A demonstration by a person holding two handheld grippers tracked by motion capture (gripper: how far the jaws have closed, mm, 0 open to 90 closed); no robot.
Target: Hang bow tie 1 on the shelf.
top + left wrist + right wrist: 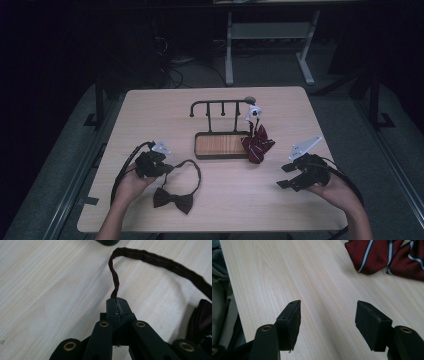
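A dark bow tie (173, 199) lies on the near left of the table, its strap (192, 169) looping up toward the stand. My left gripper (169, 168) is shut on the end of that strap (115, 282), which curls away from the closed jaws. A red striped bow tie (257, 142) hangs at the right end of a black rack (220, 104) with a wooden base (220, 145). My right gripper (284, 175) hovers open over bare wood at the near right, with the red striped bow tie (384, 255) ahead of its jaws.
The table's right edge (230, 290) runs close beside my right gripper, with grey floor beyond. A white tag (254, 112) sits on the rack above the red tie. A white desk frame (270, 35) stands on the floor behind the table.
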